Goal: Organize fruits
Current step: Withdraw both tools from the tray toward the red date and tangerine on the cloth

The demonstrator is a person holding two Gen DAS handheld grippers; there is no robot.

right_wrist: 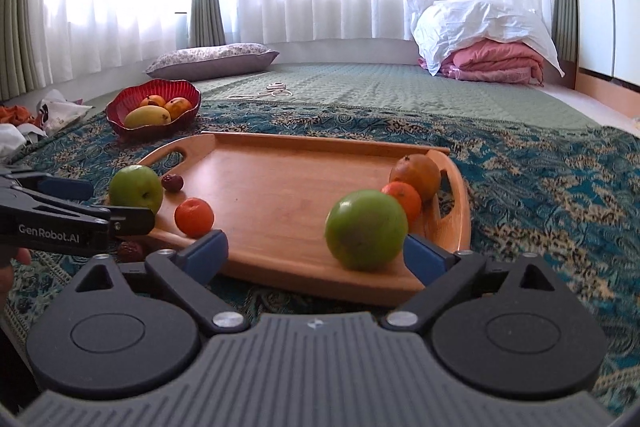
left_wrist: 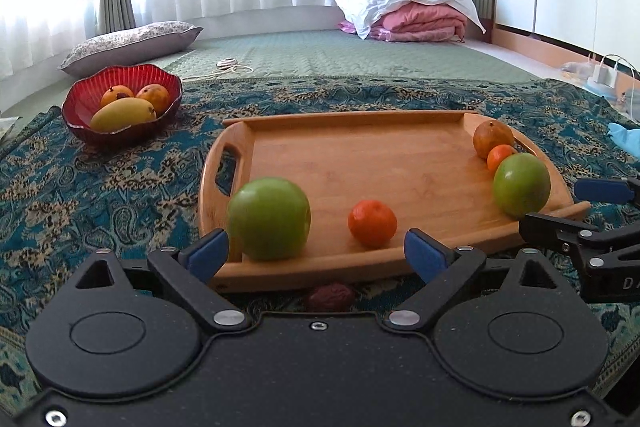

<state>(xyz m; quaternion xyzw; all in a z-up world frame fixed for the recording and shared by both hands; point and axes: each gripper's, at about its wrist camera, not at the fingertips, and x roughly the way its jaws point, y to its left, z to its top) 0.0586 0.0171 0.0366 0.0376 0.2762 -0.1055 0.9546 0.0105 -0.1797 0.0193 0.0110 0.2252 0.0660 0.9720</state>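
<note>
**Fruits spread across the wooden tray**

Fruits sit on our smooth wooden tray (left_wrist: 360,147): a round glossy green apple (left_wrist: 269,218) at the near left corner, a dimpled tangerine (left_wrist: 372,223) beside it. At the right end we see a second green apple (right_wrist: 366,229), a small tangerine (right_wrist: 404,199) touching it, and a brownish-orange pomegranate (right_wrist: 416,175) behind. Our left gripper (left_wrist: 316,253) stands spread wide, blue pads clear of the near apple, pinching nothing. Our right gripper (right_wrist: 316,253) is spread too, its right pad just beside the second apple. A wrinkled red date (left_wrist: 331,298) lies on the paisley cloth (left_wrist: 100,187). Further out, a scalloped red bowl (left_wrist: 80,99) cradles a mango (left_wrist: 122,114).
</note>
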